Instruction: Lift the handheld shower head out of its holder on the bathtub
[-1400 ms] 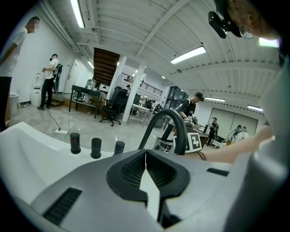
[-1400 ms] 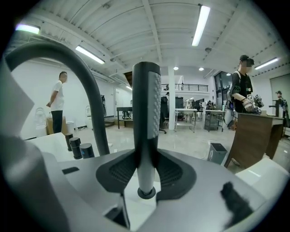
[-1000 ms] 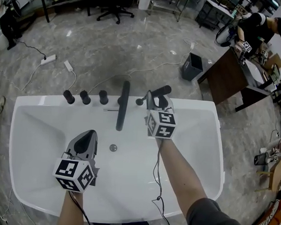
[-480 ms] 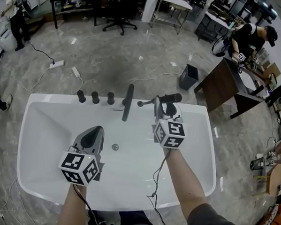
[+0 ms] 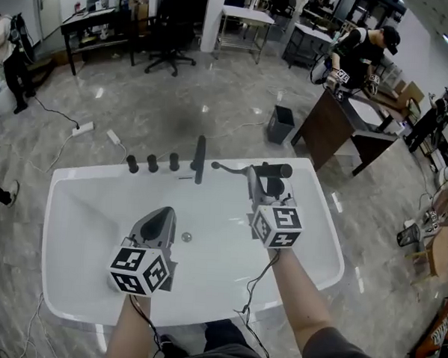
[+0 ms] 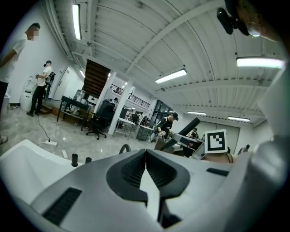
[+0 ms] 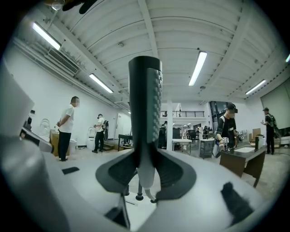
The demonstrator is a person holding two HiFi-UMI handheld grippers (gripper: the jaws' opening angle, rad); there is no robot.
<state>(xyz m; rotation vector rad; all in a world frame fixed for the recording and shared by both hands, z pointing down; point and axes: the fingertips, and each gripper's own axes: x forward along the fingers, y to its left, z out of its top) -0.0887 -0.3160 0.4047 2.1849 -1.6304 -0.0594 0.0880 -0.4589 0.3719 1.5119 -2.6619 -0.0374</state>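
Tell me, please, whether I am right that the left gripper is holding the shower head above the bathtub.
Not the left: the right gripper is holding the shower head above the bathtub, as the right gripper view shows.

The shower head (image 5: pixel 275 170) is right of the spout (image 5: pixel 200 158), over the bathtub (image 5: pixel 94 231).

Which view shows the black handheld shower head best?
Right gripper view: the black handheld shower head stands upright and large, clamped in the right gripper. Head view shows it small above the white bathtub. Left gripper view barely shows it.
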